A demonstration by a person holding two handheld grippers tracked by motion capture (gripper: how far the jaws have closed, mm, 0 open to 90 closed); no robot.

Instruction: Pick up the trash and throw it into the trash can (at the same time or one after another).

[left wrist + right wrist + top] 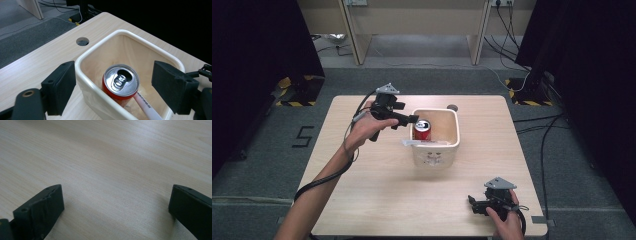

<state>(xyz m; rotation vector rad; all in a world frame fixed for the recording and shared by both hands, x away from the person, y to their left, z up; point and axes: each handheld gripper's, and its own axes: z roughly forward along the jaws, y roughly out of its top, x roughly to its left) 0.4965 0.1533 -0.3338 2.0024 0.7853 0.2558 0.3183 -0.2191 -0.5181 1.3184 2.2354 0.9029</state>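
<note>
A red drink can (422, 129) (121, 83) with a silver top stands upright inside a cream square bin (455, 131) (100, 46) at the table's middle. A white pen-like stick (424, 143) (146, 106) leans in the bin beside the can. My left gripper (411, 120) (117, 85) hovers over the bin's left rim, open; its jaws stand wide on either side of the can without touching it. My right gripper (473, 204) (116, 205) rests low at the table's front right corner, open, with bare wood between its jaws.
The light wooden table (377, 175) has a round cable hole (452, 107) (82, 41) behind the bin. Desk legs and cables stand on the grey floor beyond. Dark curtains flank both sides.
</note>
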